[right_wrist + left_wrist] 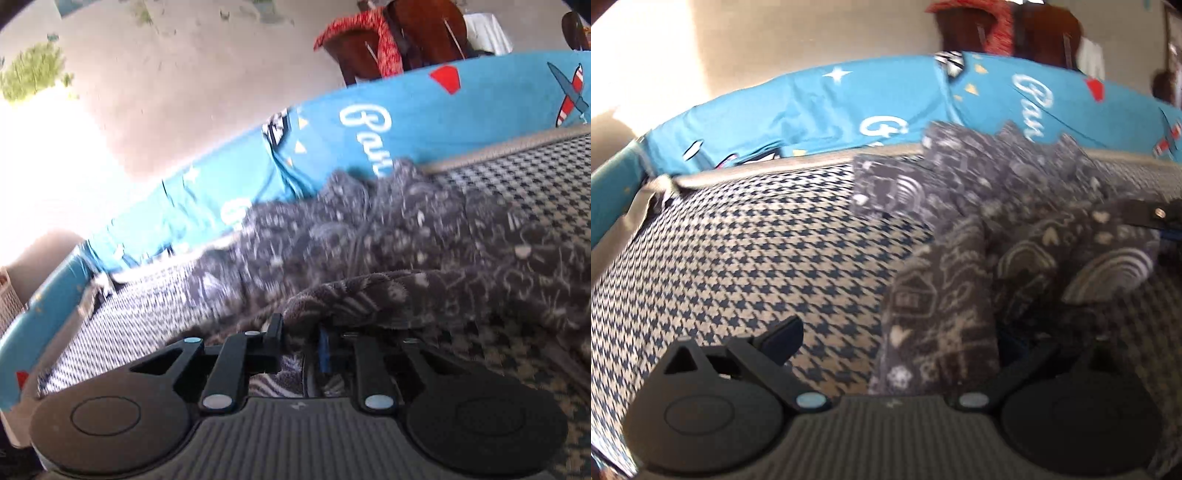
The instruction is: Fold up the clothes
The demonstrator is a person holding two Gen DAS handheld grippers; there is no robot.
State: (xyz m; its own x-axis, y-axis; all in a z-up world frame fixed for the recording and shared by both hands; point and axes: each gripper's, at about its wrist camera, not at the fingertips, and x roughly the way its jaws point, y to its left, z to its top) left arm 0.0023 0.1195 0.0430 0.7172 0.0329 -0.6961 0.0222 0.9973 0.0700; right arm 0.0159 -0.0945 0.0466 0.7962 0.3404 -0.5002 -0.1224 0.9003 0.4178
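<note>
While the grey garment is the landmark, each line places its thing against it.

Houndstooth cover point(746, 258): woven, flat, navy-and-cream check; it lies under the garment and spreads out on its left.
Blue sheet point(812, 107): smooth printed cotton with white script, stars and red shapes, banding the far edge behind the garment.
Grey garment point(960, 288): soft, fleecy, dark grey with pale doodles of rainbows, hearts and houses; bunched in rounded folds on the cover.
Chair point(424, 33): dark polished wood with a red patterned cloth over it, well beyond the garment.
Right gripper point(299, 339): black jointed plastic, jaws narrow, pinched on a fuzzy fold of the garment's near hem.
Left gripper point(897, 332): jaws wide; the left finger point(783, 332) rests on the cover beside the garment, the other is hidden by the garment's folds.
</note>
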